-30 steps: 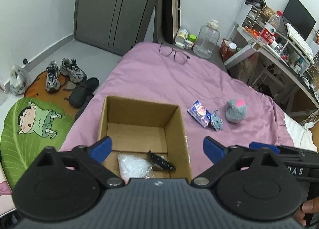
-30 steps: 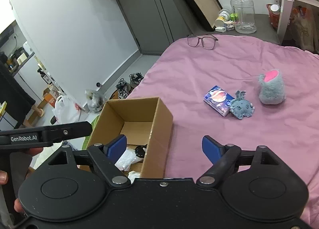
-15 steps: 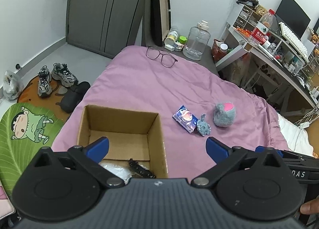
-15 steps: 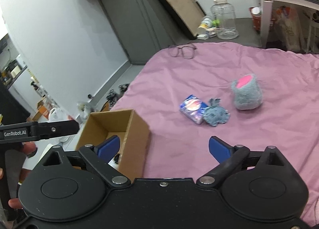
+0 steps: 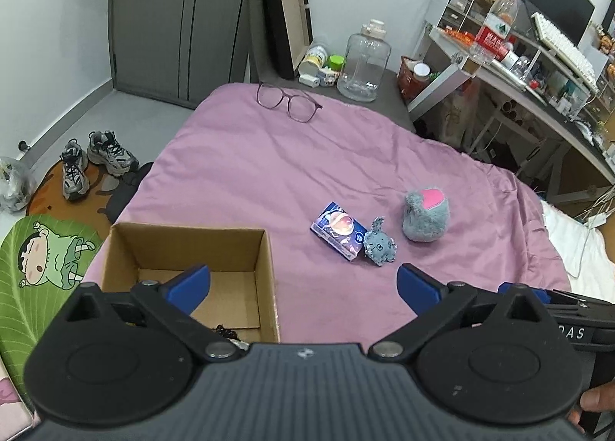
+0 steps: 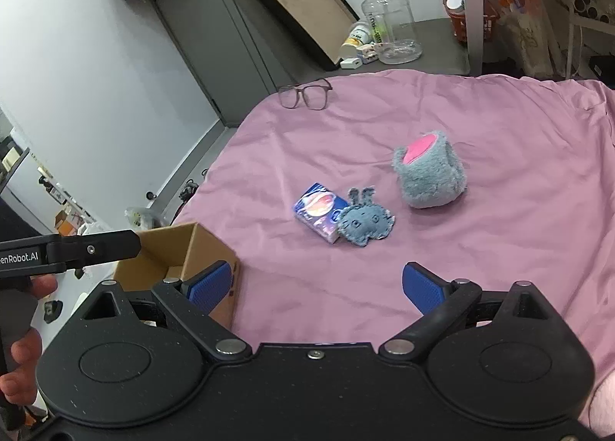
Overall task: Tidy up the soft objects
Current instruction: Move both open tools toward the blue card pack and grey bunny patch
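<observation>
Left tool (image 5: 303, 283) and right tool (image 6: 317, 285): both with blue pads spread wide, nothing between them, touching nothing. Ahead of the right tool, on the pink bed (image 6: 480, 125), lie a tissue pack (image 6: 317, 210) touching a small blue plush (image 6: 365, 223); a grey plush with pink patch (image 6: 430, 175) sits just beyond, apart. Cardboard box (image 5: 184, 252), open-topped, stands under the left tool's left pad, at the bed's edge. Bare sheet surrounds the plush group; glasses (image 5: 288, 100) lie far ahead.
</observation>
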### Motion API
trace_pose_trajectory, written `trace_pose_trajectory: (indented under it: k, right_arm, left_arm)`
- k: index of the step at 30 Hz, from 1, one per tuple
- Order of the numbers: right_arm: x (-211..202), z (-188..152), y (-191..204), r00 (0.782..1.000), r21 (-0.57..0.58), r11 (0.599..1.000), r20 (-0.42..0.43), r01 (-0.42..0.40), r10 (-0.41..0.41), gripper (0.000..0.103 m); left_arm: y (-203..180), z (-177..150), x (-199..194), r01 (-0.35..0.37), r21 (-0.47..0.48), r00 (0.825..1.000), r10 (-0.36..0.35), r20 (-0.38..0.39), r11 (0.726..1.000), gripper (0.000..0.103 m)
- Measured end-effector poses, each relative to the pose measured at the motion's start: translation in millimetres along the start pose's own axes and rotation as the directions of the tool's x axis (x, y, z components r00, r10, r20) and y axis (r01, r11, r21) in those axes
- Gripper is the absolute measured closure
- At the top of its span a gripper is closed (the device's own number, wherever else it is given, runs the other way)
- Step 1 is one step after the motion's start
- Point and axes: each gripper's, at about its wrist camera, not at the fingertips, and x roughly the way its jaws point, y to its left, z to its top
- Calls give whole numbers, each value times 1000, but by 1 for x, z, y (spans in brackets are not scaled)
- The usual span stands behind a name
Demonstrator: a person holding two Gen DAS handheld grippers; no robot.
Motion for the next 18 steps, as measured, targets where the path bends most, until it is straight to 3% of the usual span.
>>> trace_pose_trajectory:
  k: [18]
  right_arm:
    - [78, 23, -46, 995, -9, 1000, -96, -4, 3, 15]
  left_arm:
    - [-33, 33, 87, -31, 27, 997, 33, -73, 999, 4]
